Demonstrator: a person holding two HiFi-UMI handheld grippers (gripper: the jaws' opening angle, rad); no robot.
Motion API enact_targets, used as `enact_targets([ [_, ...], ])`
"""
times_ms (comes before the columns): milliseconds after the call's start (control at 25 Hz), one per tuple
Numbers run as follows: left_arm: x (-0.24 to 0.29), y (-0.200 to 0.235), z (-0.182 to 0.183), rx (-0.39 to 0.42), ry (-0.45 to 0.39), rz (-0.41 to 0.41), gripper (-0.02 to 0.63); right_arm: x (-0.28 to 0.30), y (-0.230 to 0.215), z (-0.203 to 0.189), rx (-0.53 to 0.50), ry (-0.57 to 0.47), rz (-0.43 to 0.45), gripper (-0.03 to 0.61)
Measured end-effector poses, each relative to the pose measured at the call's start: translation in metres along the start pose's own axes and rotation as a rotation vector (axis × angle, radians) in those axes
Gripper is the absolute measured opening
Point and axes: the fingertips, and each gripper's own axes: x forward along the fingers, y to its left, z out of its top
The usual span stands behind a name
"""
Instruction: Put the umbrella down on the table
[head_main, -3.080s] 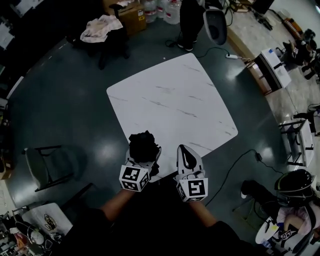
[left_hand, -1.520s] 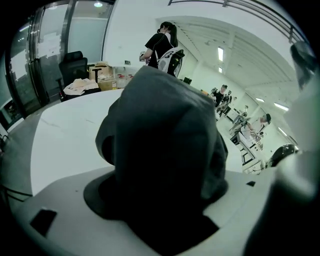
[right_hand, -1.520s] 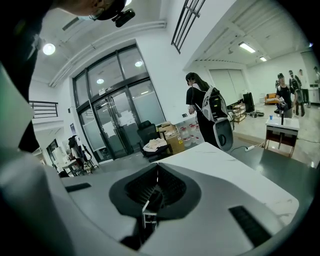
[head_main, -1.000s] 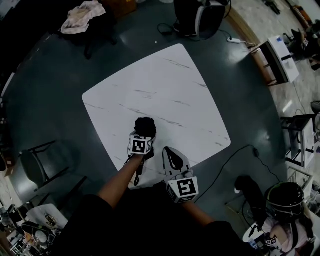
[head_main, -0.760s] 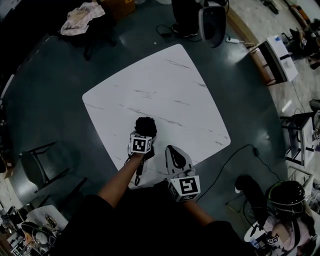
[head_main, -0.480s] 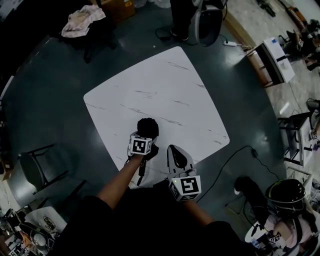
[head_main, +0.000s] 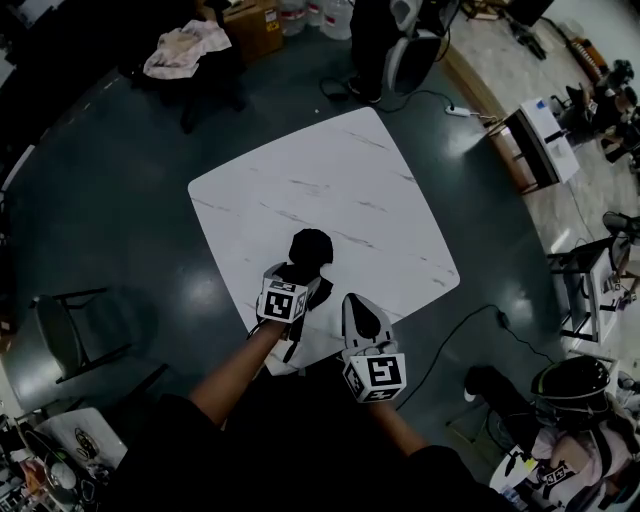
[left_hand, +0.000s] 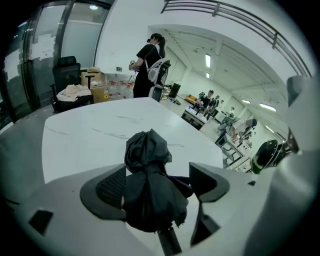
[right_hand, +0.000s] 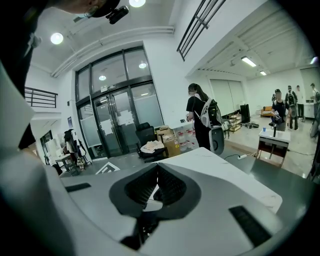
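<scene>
The folded black umbrella (head_main: 310, 247) lies on the white marble table (head_main: 340, 180), near its front edge. My left gripper (head_main: 299, 274) hovers just above and behind it with its jaws wide open. In the left gripper view the umbrella (left_hand: 148, 175) shows between the spread pads of the left gripper (left_hand: 157, 184), its handle end pointing toward the camera, and the right pad stands clear of it. My right gripper (head_main: 358, 303) hangs over the table's front edge beside the left one. In the right gripper view the right gripper (right_hand: 157, 170) is shut and holds nothing.
A person (left_hand: 148, 65) stands beyond the table's far corner next to an office chair (head_main: 412, 50). A cardboard box (head_main: 256, 27) and a cloth-covered chair (head_main: 190, 55) stand at the back left. A metal chair (head_main: 60, 340) is on the left; a cable (head_main: 470, 330) runs on the floor right.
My left gripper has let go of the umbrella, opened fully and lifted back toward me. The umbrella stays on the table. The right gripper has drifted slightly sideways.
</scene>
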Motion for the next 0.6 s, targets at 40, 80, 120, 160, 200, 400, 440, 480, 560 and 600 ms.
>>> enact_targets([
  [40,-0.011,-0.003,0.002,0.002,-0.023,-0.009,0.394,-0.004,0.006,-0.001,-0.001,-0.005,-0.002,0.017],
  [80,-0.022,-0.007,0.003,0.003,-0.046,-0.018,0.394,-0.009,0.013,-0.002,-0.002,-0.010,-0.007,0.015],
  [120,-0.033,-0.012,0.003,0.002,-0.067,-0.027,0.394,-0.015,0.019,-0.004,-0.001,-0.014,-0.013,0.015],
  [160,-0.045,-0.017,0.002,0.000,-0.088,-0.038,0.394,-0.022,0.025,-0.006,0.000,-0.016,-0.019,0.015],
  [200,-0.057,-0.023,0.001,-0.003,-0.109,-0.051,0.394,-0.029,0.030,-0.008,0.001,-0.018,-0.025,0.016],
  [400,-0.122,-0.049,-0.003,-0.016,-0.224,-0.108,0.393,-0.053,0.058,-0.011,-0.026,-0.045,-0.036,0.015],
  [440,-0.136,-0.053,-0.004,-0.010,-0.247,-0.116,0.393,-0.057,0.063,-0.010,-0.032,-0.055,-0.040,0.015],
  [480,-0.150,-0.058,-0.006,-0.004,-0.269,-0.125,0.393,-0.061,0.069,-0.008,-0.036,-0.065,-0.044,0.017],
  [560,-0.179,-0.068,-0.007,0.003,-0.330,-0.147,0.393,-0.070,0.080,-0.006,-0.042,-0.082,-0.051,0.015],
  [600,-0.195,-0.072,-0.006,0.001,-0.378,-0.161,0.388,-0.074,0.087,-0.005,-0.044,-0.089,-0.051,0.015],
])
